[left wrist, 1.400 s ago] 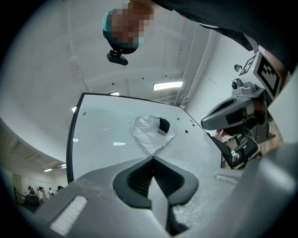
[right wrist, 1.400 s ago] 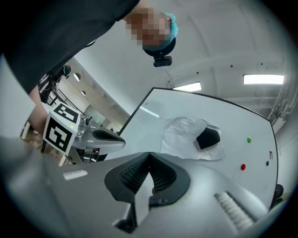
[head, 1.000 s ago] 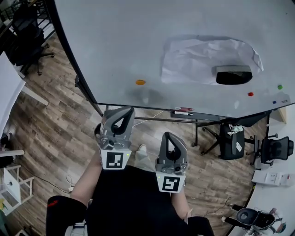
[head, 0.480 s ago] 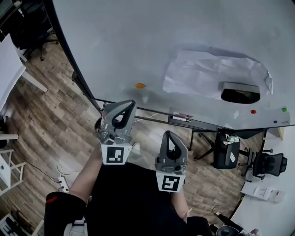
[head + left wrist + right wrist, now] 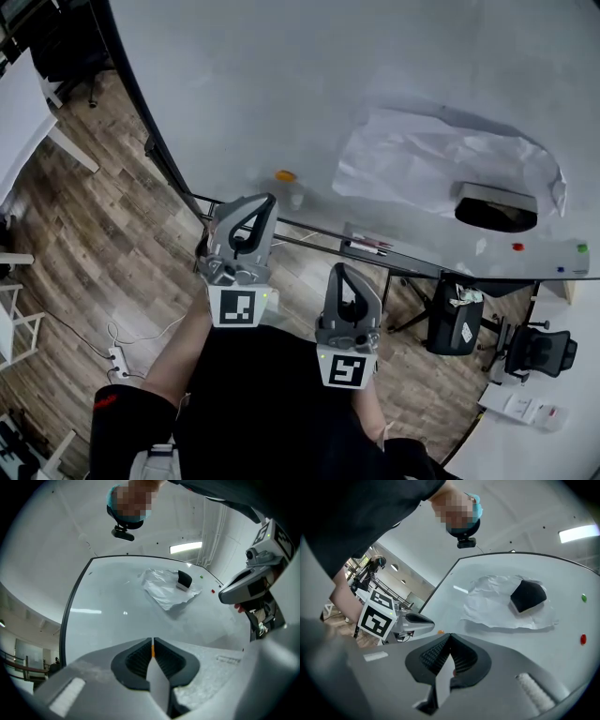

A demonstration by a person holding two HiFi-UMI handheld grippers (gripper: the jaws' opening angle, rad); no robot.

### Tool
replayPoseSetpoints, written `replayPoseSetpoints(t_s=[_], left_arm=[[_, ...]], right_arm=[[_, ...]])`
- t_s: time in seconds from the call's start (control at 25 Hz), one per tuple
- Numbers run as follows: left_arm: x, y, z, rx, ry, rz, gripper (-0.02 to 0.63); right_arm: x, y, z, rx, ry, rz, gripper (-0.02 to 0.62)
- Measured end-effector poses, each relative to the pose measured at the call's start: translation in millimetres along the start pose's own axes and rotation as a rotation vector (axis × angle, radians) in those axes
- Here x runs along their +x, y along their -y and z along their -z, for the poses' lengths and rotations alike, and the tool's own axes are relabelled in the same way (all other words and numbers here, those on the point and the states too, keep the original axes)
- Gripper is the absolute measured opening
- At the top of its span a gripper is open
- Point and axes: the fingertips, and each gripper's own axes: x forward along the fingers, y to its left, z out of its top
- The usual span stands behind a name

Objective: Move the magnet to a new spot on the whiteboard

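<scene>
Pointing toward the whiteboard (image 5: 281, 75), left tongs (image 5: 268, 201) and right tongs (image 5: 338, 271) are closed and empty; orange magnet (image 5: 285, 175) sits at 1 o'clock from left tongs.

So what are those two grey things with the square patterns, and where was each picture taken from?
They are grey hand-held grippers, the left gripper and the right gripper, one in each of a person's hands. One picture comes from a camera on the person's head, looking down. The other two come from cameras riding on each gripper, looking along its jaws. Ahead is a white whiteboard carrying a crumpled white paper sheet, a black eraser and a small round orange magnet. Both grippers' jaws are together, holding nothing; the orange magnet sits on the board just past the left one.
</scene>
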Motion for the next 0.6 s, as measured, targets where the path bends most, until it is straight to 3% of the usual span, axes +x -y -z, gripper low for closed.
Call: replayPoseSetpoints(t_s=[0.16, 0.6], left_arm=[[6, 4, 6, -0.032, -0.015, -0.013, 0.022], [21, 7, 13, -0.020, -0.054, -0.060, 0.122]], right_arm=[[2, 5, 3, 0.004, 0.009, -0.018, 0.003], [3, 21, 10, 0.008, 0.032, -0.059, 0.002]])
